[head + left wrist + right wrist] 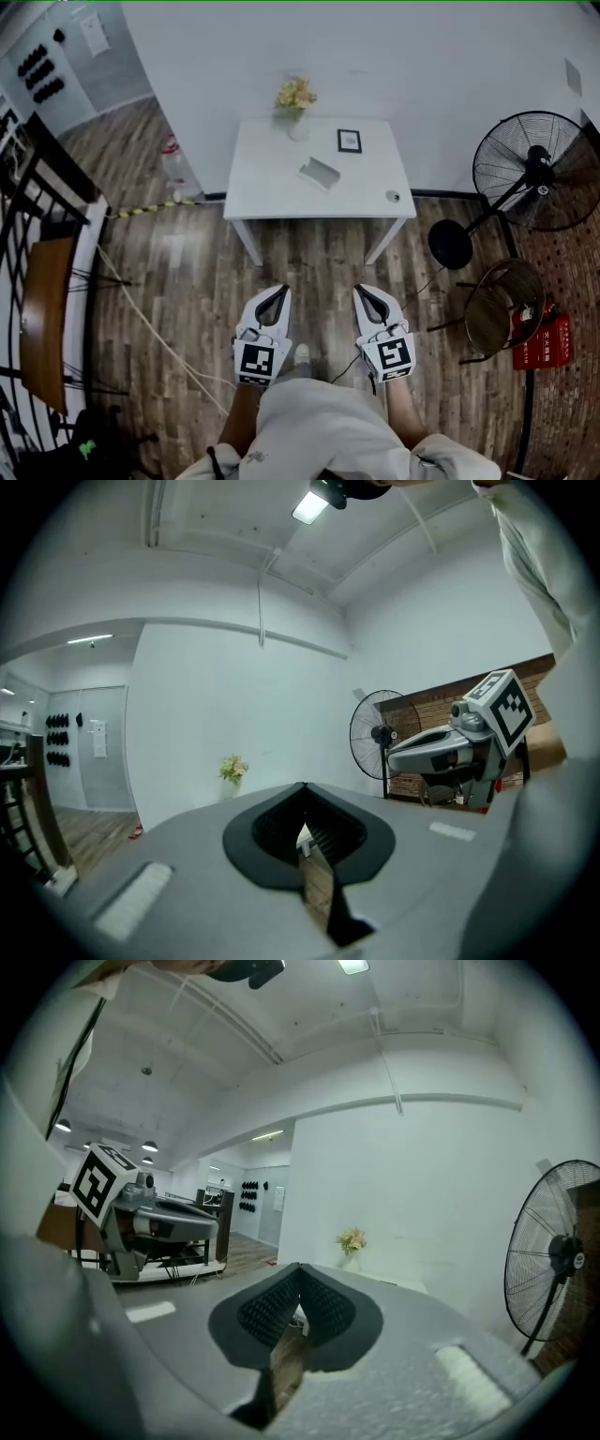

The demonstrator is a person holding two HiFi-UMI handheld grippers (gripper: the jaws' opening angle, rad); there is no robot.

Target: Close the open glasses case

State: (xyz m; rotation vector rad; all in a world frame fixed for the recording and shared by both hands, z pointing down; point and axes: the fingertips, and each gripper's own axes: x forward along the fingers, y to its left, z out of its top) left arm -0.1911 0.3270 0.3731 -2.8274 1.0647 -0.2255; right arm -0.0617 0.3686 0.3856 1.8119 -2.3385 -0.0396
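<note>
The open glasses case [320, 173] is seen in the upper middle of the head view, lying near the centre of the white table [272, 192] and set at an angle to its edges; its detail is too small to be made out, so it cannot be told which edge is the hinge. It is judged to be a light, stiff shell with a hinged lid, likely to slide on the smooth top if pushed sideways, so the lid is best pressed at its free edge while the base is steadied from the other side. A small framed picture [349, 141] stands just behind it, a vase of flowers [295, 98] is placed at the back edge, and a small round object [393, 196] lies near the right front corner, apart from the case. A standing fan [534, 173] is seen at the right of the frame. Well below the table, over the wooden floor [187, 272], the left hand-held gripper [280, 292] and the right hand-held gripper [362, 292] are held side by side close to the person's body. In each gripper view the jaws are brought together at the tips with nothing between them. The case is not yet reached, and the task is judged not begun.
</note>
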